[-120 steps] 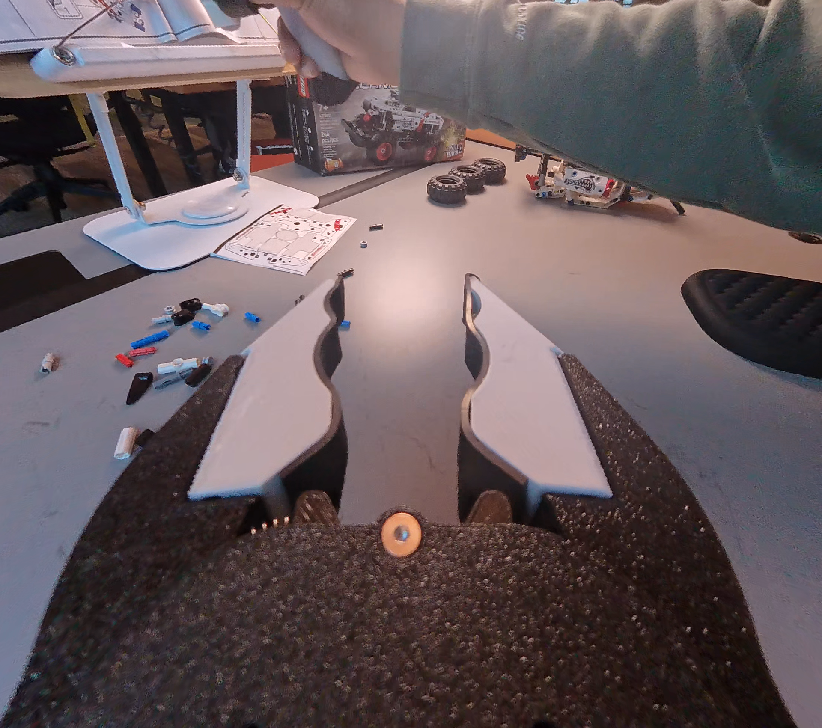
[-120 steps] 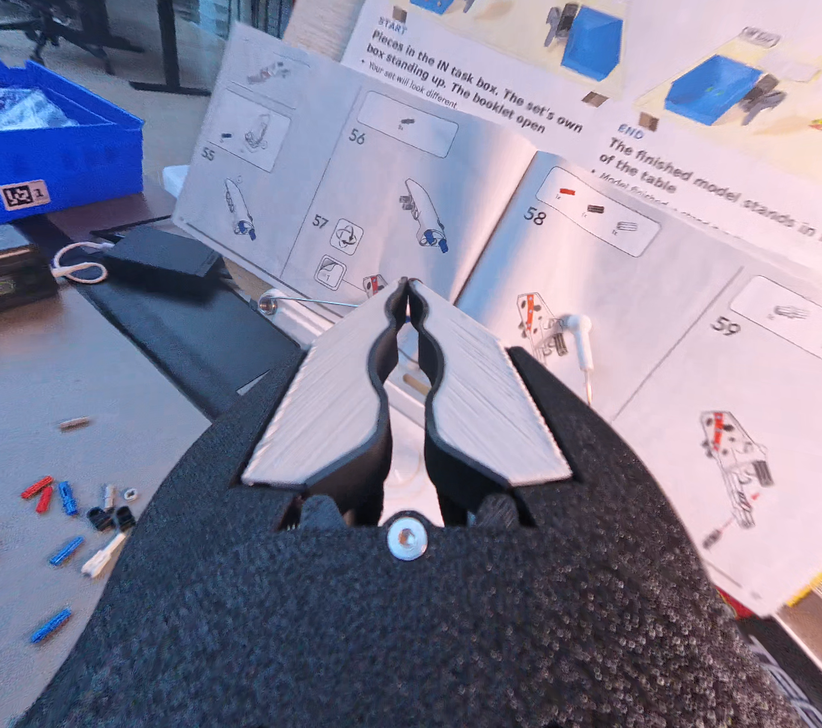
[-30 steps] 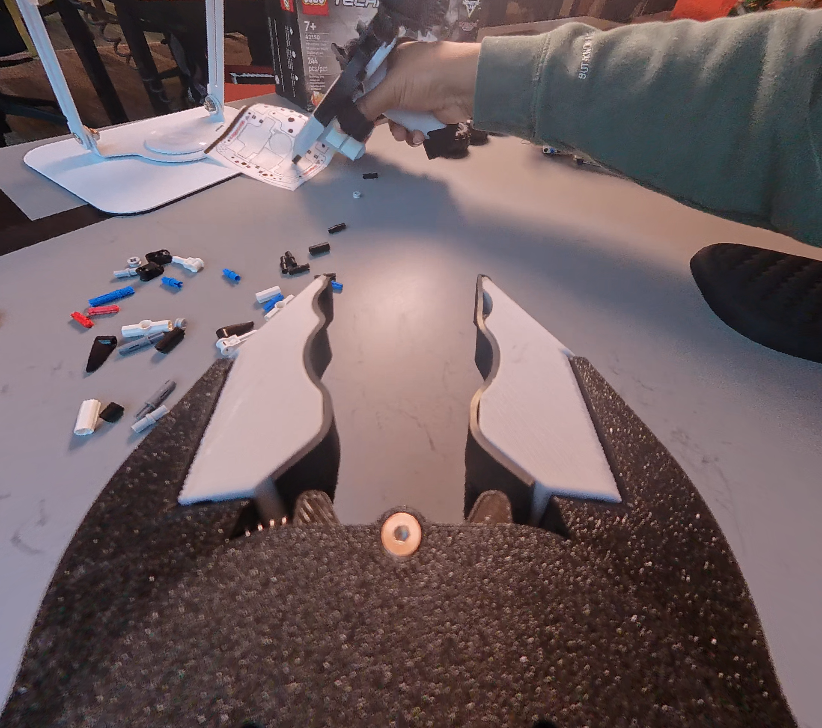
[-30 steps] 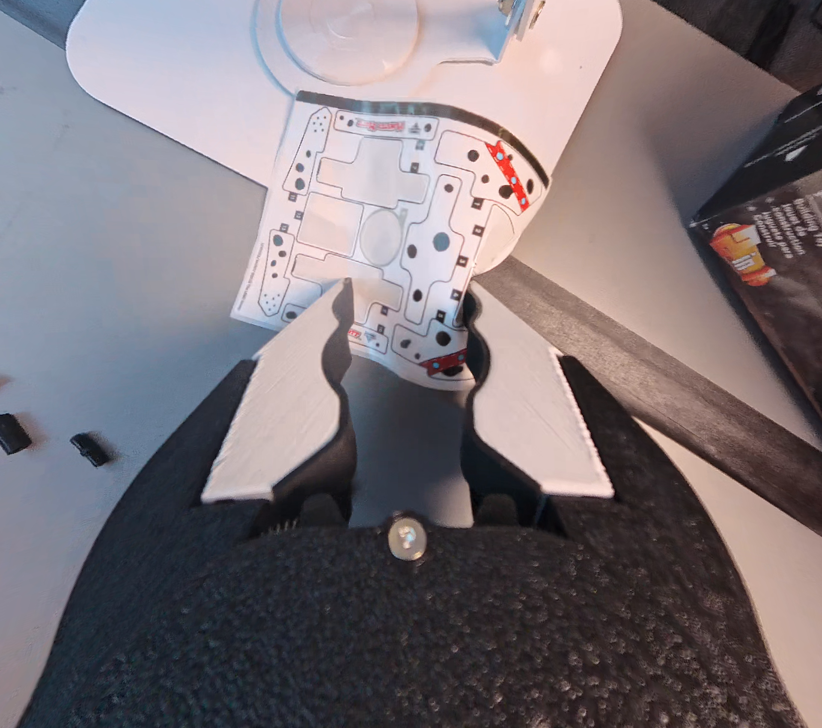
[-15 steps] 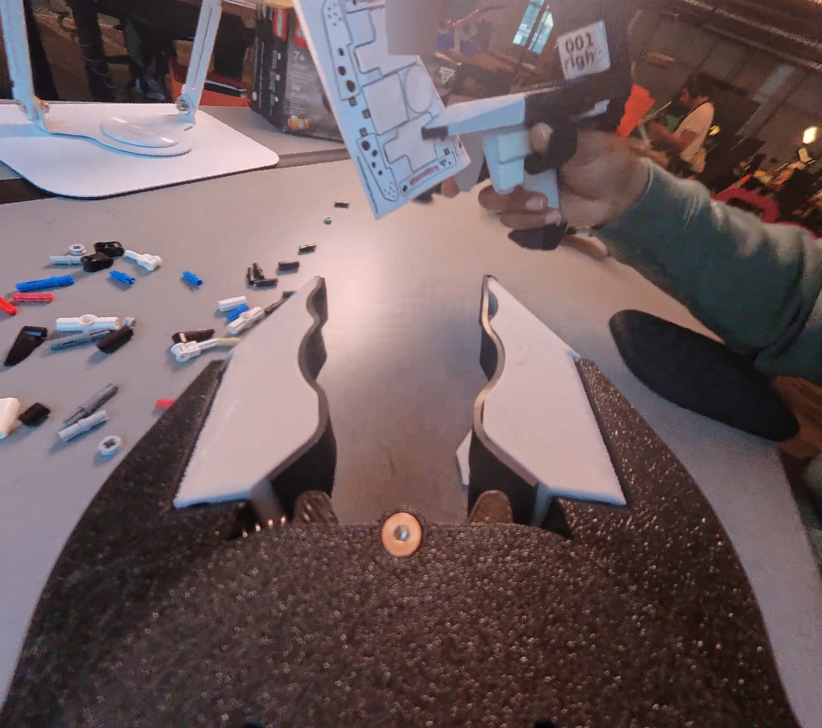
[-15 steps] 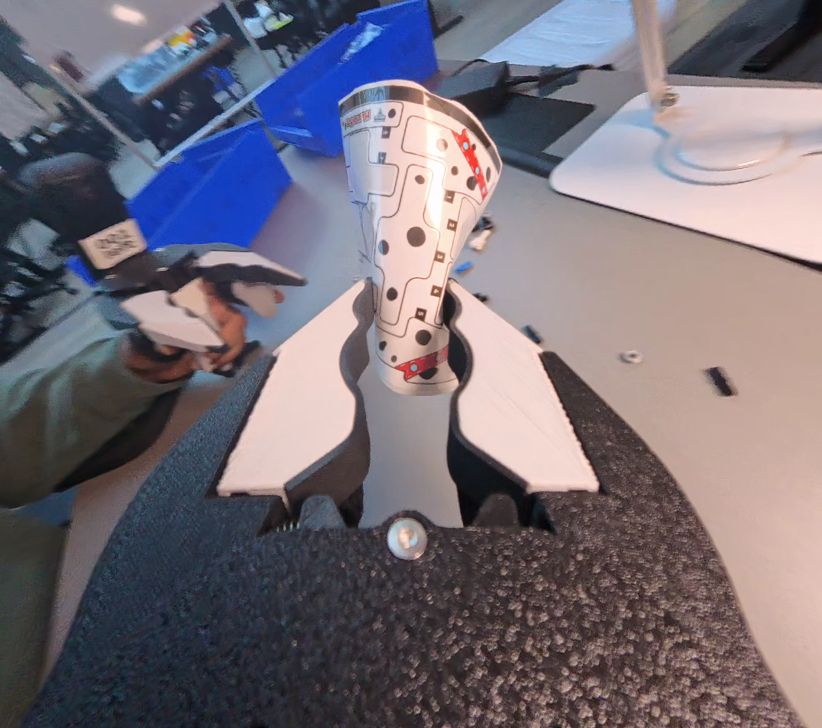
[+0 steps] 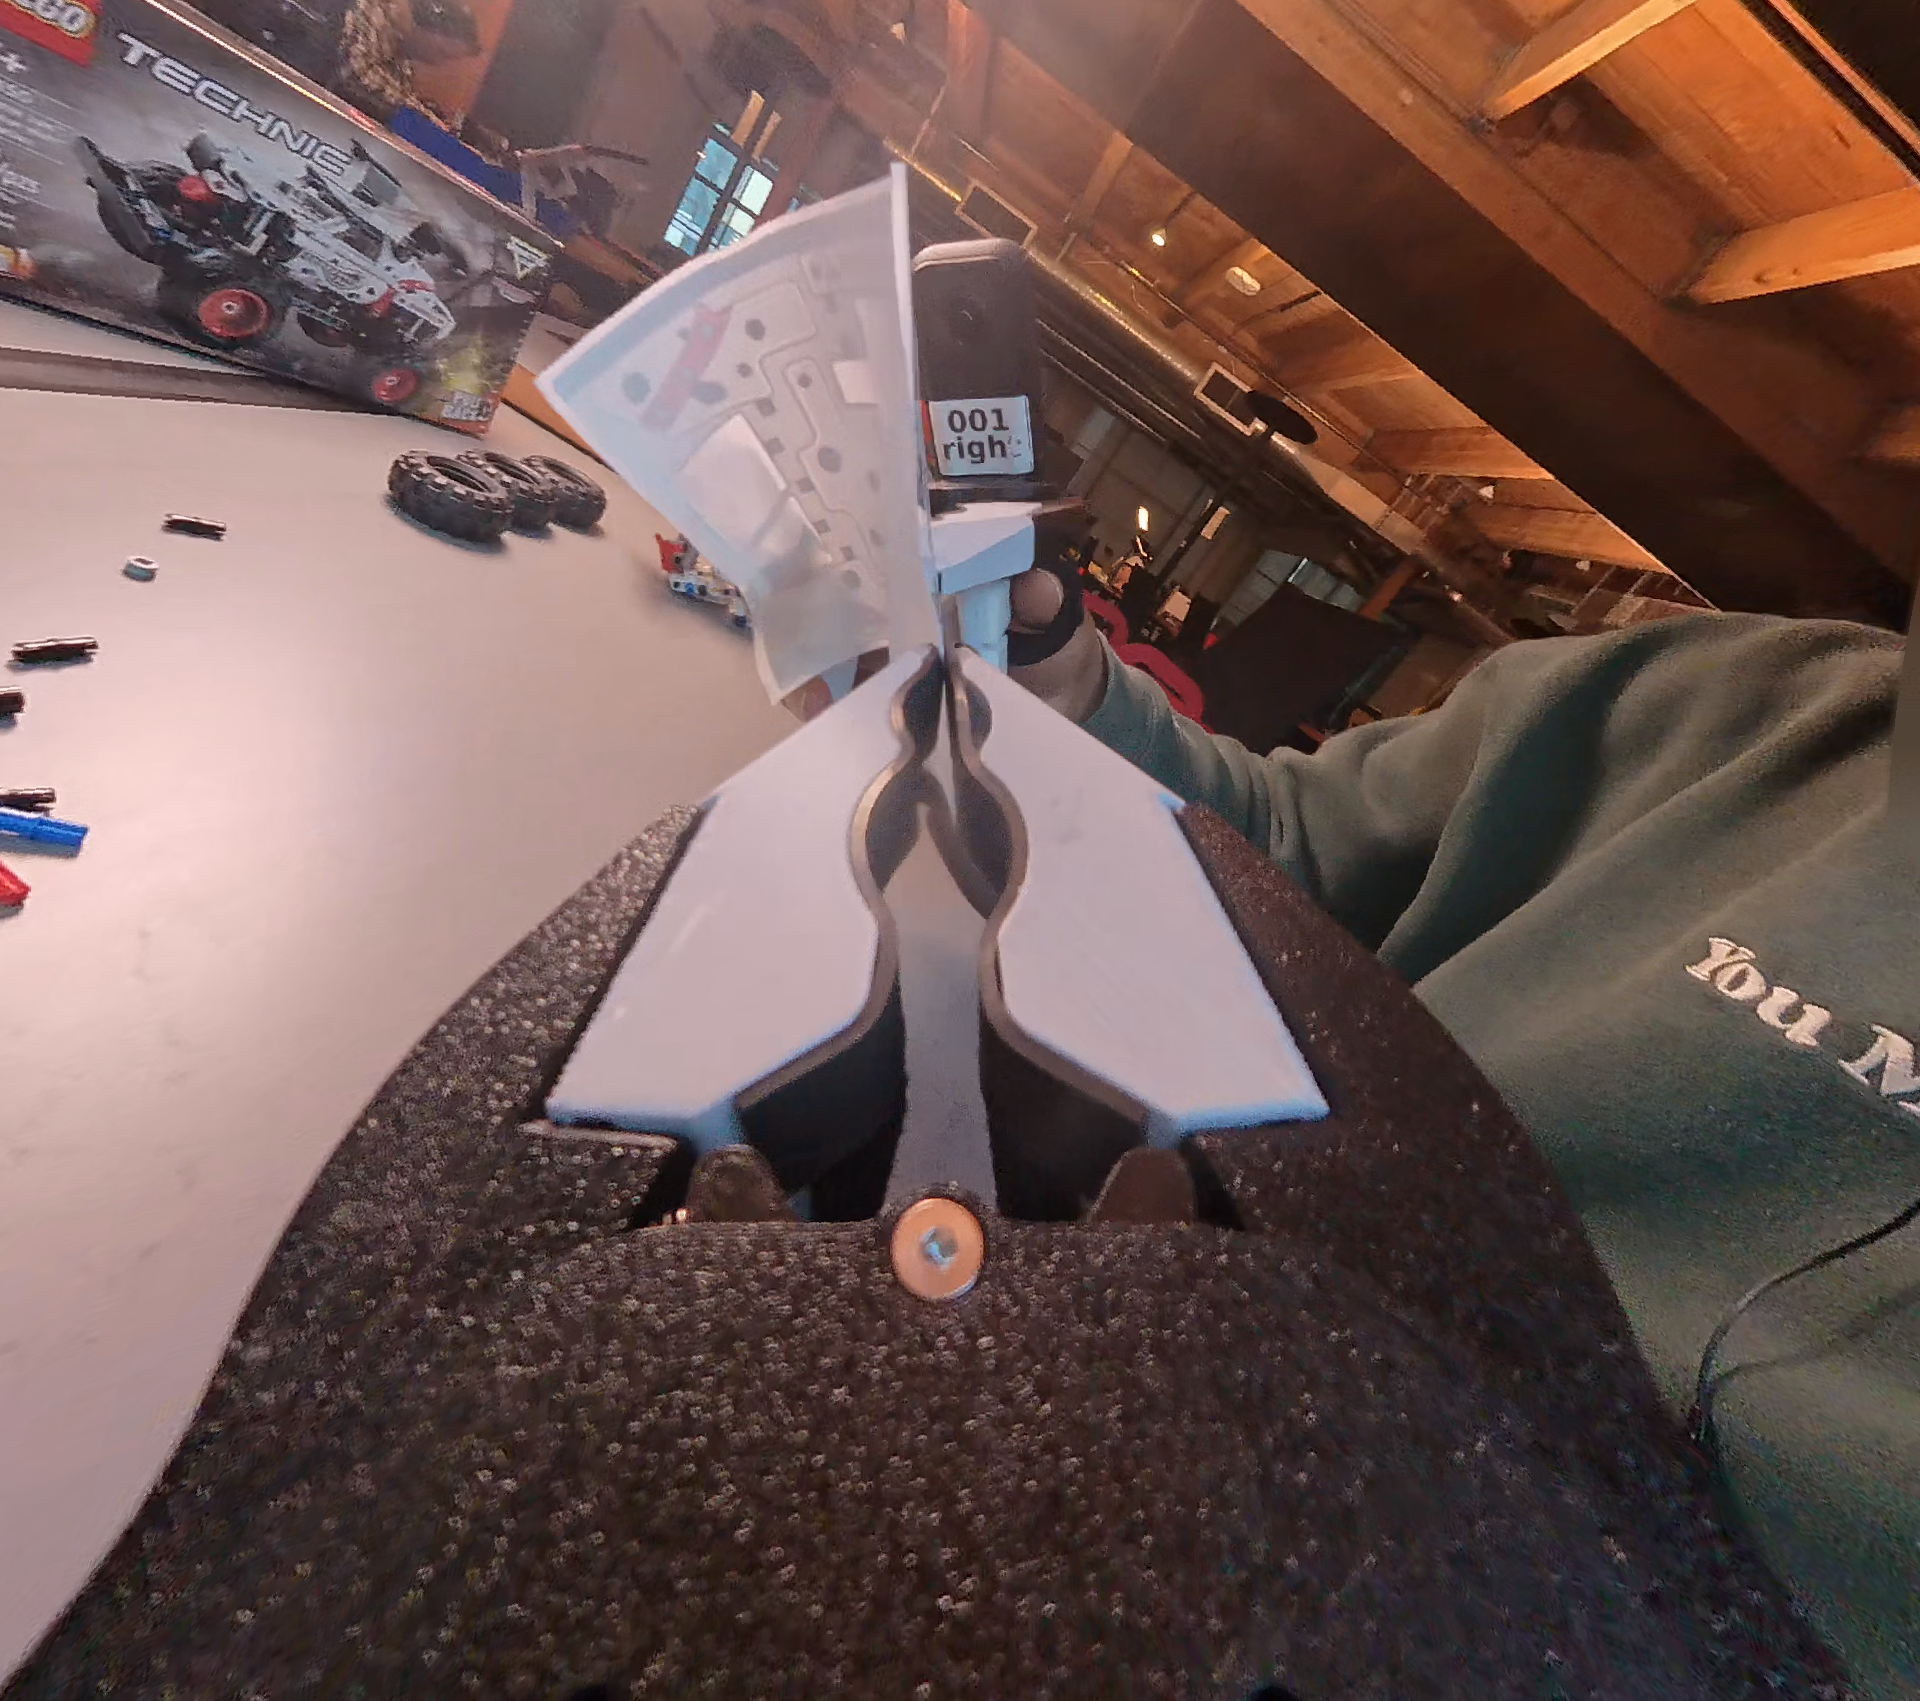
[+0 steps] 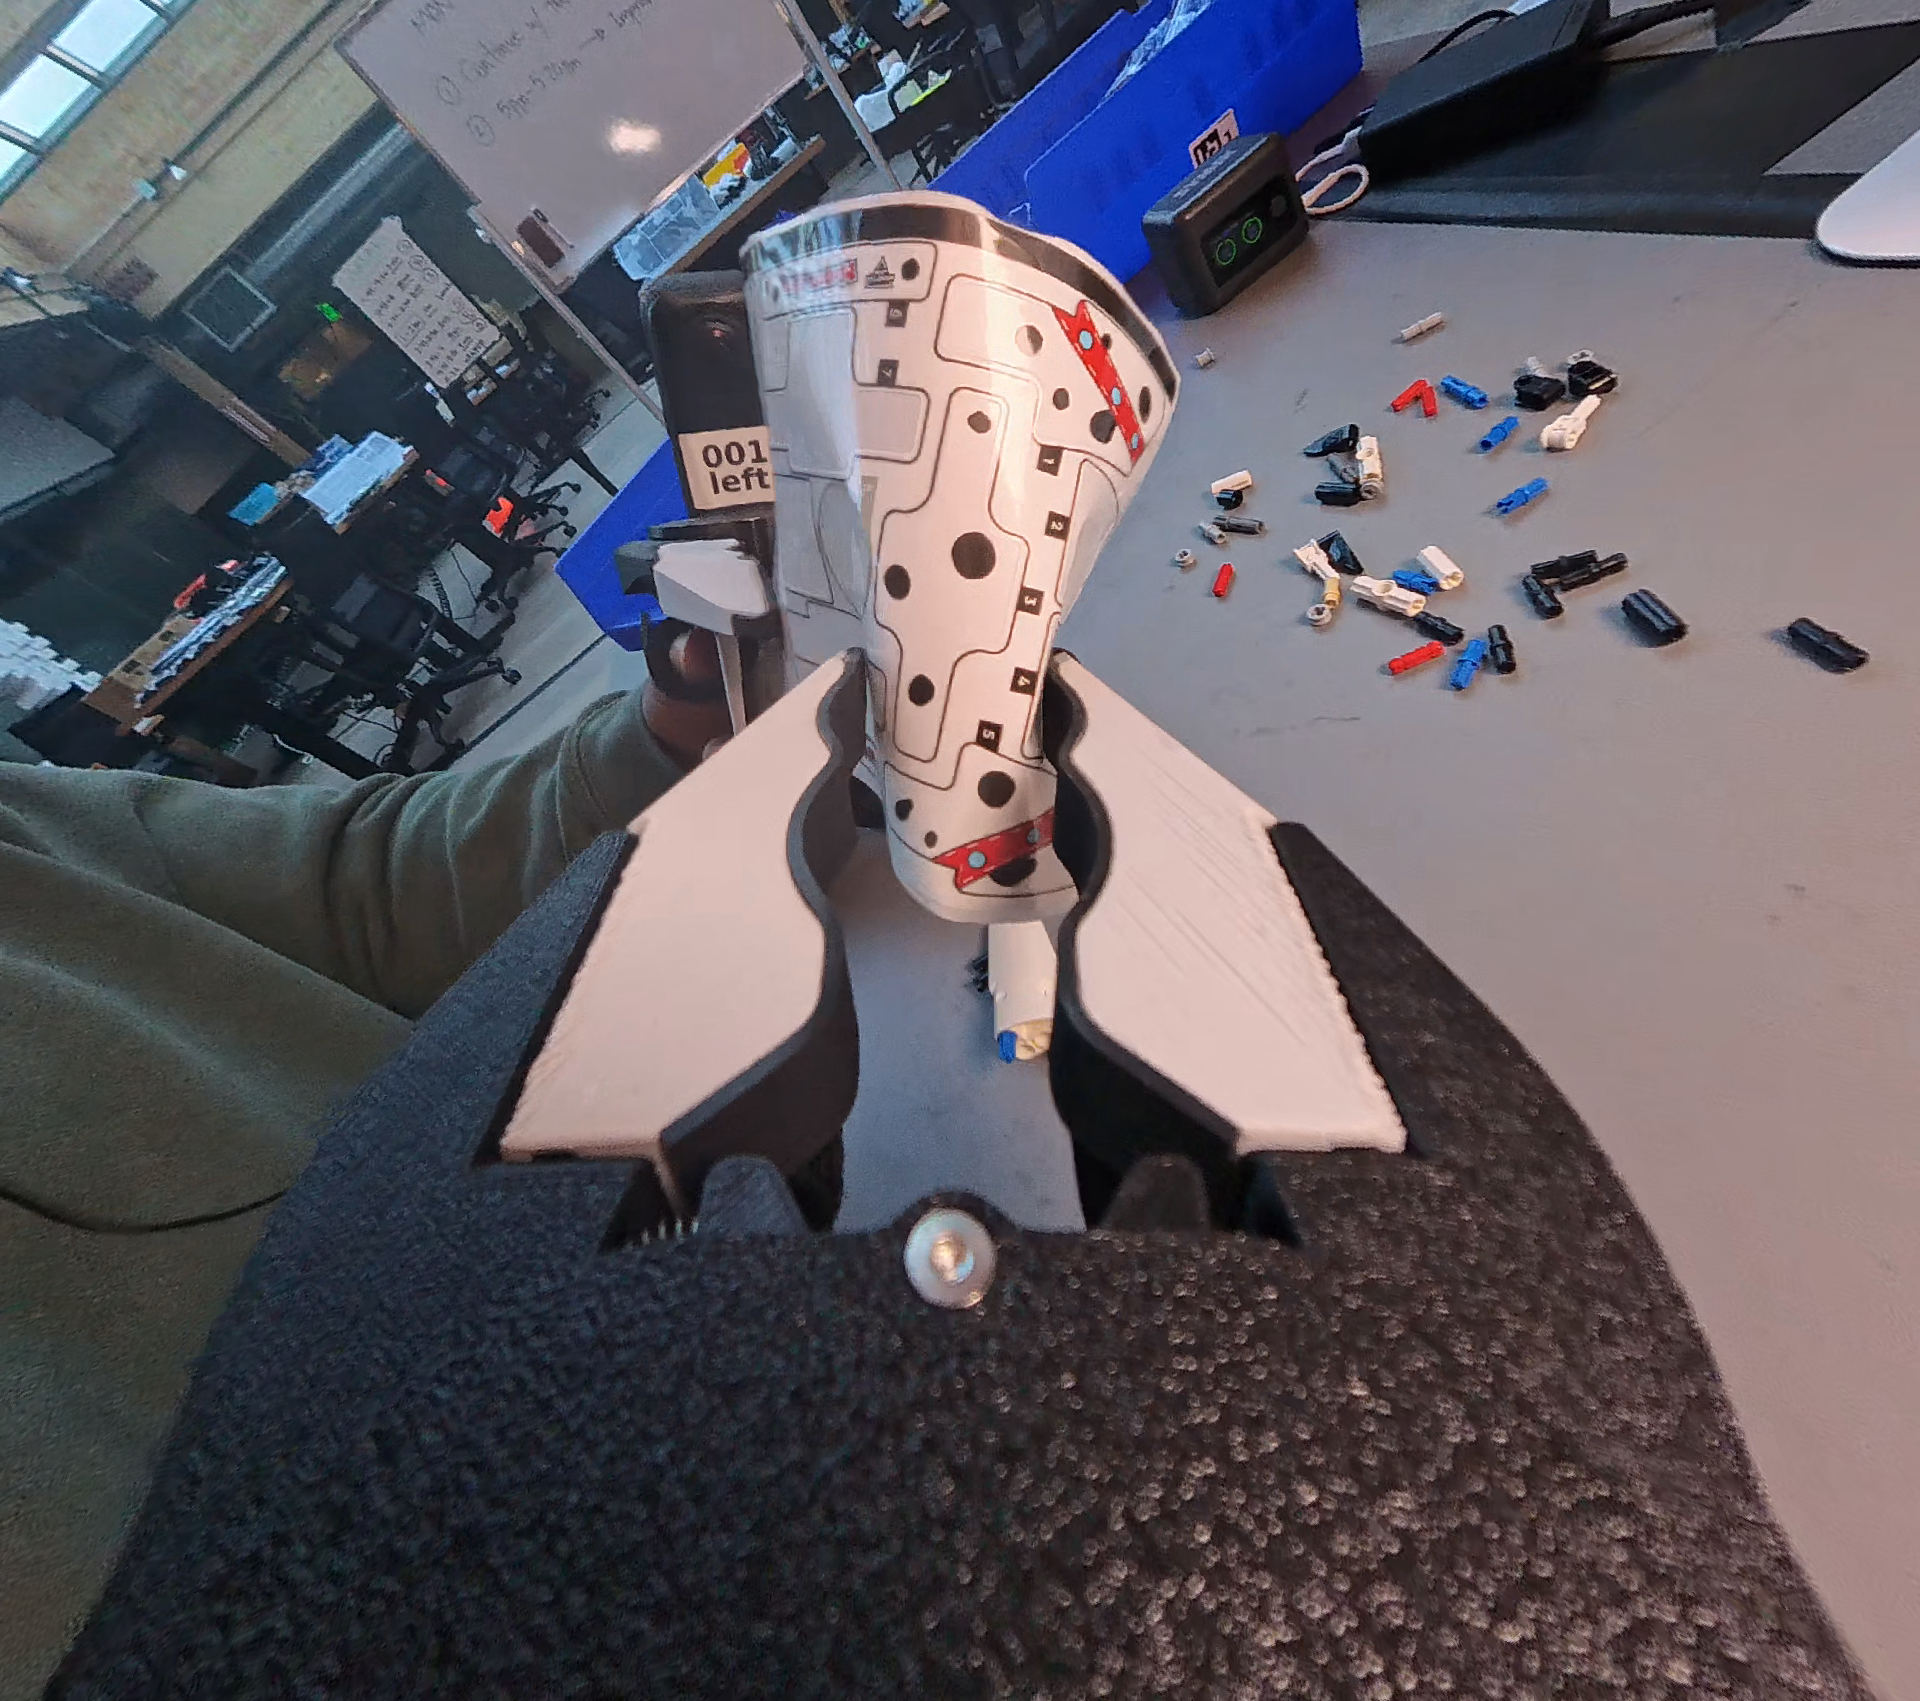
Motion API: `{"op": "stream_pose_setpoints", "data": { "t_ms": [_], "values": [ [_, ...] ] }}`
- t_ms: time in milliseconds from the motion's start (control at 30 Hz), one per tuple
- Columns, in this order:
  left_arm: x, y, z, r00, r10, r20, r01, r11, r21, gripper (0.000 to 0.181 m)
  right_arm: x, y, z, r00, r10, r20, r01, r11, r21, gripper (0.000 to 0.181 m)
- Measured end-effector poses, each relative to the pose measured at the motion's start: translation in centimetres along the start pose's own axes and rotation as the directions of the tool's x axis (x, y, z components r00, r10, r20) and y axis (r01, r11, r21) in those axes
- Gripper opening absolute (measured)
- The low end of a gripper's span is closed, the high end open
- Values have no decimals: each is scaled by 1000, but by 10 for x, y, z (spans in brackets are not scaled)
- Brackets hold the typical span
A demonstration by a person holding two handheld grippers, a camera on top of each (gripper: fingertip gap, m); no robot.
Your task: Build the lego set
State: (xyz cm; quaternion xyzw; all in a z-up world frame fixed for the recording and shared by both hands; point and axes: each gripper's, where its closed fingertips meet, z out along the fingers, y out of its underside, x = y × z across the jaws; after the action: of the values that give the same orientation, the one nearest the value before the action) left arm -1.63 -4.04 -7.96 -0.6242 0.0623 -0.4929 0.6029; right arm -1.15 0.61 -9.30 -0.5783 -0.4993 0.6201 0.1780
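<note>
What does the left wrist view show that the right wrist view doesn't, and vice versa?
Left wrist view only: the set's box, three black tires on the table, the wooden ceiling, and the sticker sheet's pale back. Right wrist view only: the sheet's printed spotted face, blue bins, a whiteboard, a small black device and a white part below the claw. Both: the sticker sheet held between the two claws, the left claw pinched shut on its edge, the right claw curling it, and scattered loose pieces.
</note>
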Motion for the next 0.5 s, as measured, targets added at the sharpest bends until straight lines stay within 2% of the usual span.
{"op": "stream_pose_setpoints", "data": {
  "t_ms": [100,200,300,400,500],
  "values": [
    [11,-4,-1,998,-5,-55,6,1000,21,0,-2,-2,-4,1000,-27,16,26,999,30,44],
    [34,-27,-13,979,-1,-204,32,988,148,0,-2,-18,-16,997,-53,61,43,986,159,61],
    [48,-44,-28,957,50,-285,23,968,250,0,-23,-22,-30,964,-42,264,-30,965,262,66],
    [58,-49,-35,937,79,-341,23,958,287,0,-39,-9,-20,913,55,403,-155,963,221,71],
    [60,-43,-31,933,82,-351,14,965,263,0,-59,2,-5,838,150,524,-273,947,166,73]
  ]
}}
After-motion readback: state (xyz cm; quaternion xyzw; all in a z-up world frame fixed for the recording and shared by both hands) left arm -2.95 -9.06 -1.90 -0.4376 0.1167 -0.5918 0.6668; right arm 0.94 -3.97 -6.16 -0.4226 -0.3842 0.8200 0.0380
